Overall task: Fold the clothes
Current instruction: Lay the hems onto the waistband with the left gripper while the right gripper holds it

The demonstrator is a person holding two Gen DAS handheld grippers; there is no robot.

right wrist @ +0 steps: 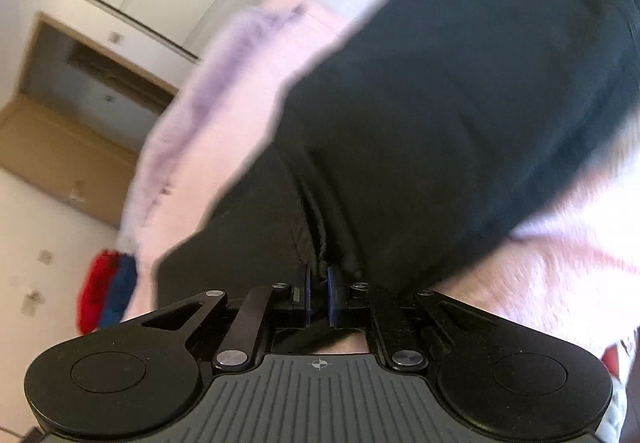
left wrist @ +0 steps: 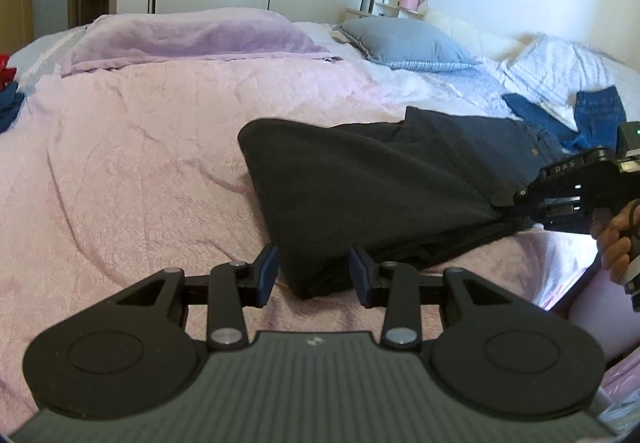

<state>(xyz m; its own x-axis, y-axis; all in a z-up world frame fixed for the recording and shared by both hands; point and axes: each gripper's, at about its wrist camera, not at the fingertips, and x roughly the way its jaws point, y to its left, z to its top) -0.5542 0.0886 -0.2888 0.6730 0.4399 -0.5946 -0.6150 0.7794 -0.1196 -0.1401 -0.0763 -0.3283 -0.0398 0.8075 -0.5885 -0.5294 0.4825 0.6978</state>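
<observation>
While my left tool (left wrist: 313, 275) hangs with its blue pads apart just short of the near corner, the dark trousers (left wrist: 372, 187) lie folded in a thick, soft slab on the pink, nubbly bedspread (left wrist: 132, 171). My right tool (right wrist: 319, 297) is pinched tight on a bunched ridge of the trousers' matte, heavy cloth. Blue jeans (left wrist: 596, 115) lie crumpled beyond, by a grey pillow (left wrist: 404, 43) and a folded lilac blanket (left wrist: 192, 39).
</observation>
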